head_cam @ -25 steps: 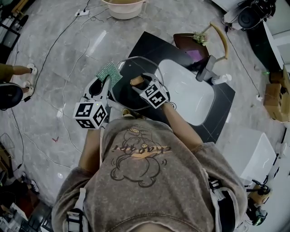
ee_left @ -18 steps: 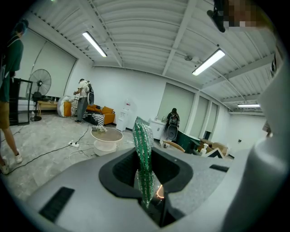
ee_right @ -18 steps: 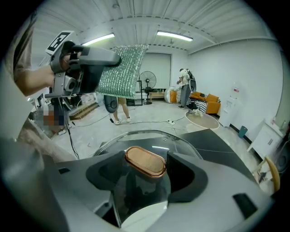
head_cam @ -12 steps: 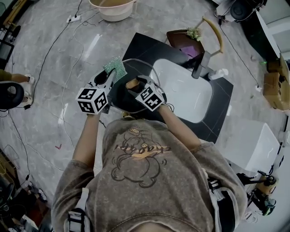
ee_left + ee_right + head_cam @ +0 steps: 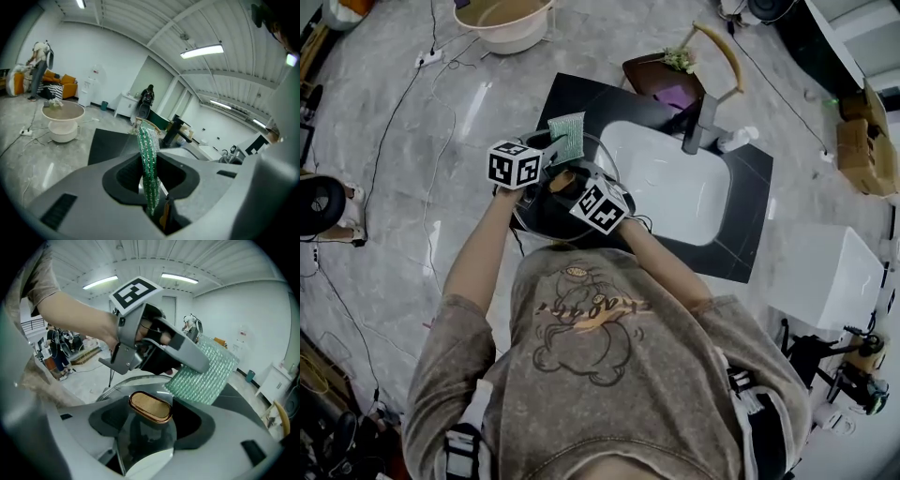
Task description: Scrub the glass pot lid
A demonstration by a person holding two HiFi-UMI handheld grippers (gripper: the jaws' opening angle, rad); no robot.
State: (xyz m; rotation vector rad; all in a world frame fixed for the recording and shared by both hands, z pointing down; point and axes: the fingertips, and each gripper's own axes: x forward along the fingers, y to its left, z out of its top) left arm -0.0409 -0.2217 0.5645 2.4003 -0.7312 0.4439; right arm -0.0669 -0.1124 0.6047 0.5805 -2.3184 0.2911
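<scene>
In the head view the glass pot lid [image 5: 531, 215] is held over the black counter's left end, tilted. My right gripper [image 5: 574, 187] is shut on its wooden knob [image 5: 560, 180]. In the right gripper view the knob [image 5: 150, 406] sits between the jaws, with the lid's glass [image 5: 140, 446] below it. My left gripper [image 5: 546, 148] is shut on a green sparkly scrubbing cloth [image 5: 567, 137], just beyond the knob. That cloth [image 5: 148, 159] shows edge-on in the left gripper view. The right gripper view shows the cloth [image 5: 206, 371] hanging over the lid's far rim; contact cannot be told.
A white sink [image 5: 670, 183] with a dark faucet [image 5: 700, 124] is set in the black counter [image 5: 750, 220] to the right of the lid. A cream basin [image 5: 502, 23] and cables lie on the floor behind. A white box [image 5: 825, 281] stands at right.
My left gripper has carried the cloth rightward, from beside the lid's left edge to just beyond the knob. The right gripper keeps hold of the knob.
</scene>
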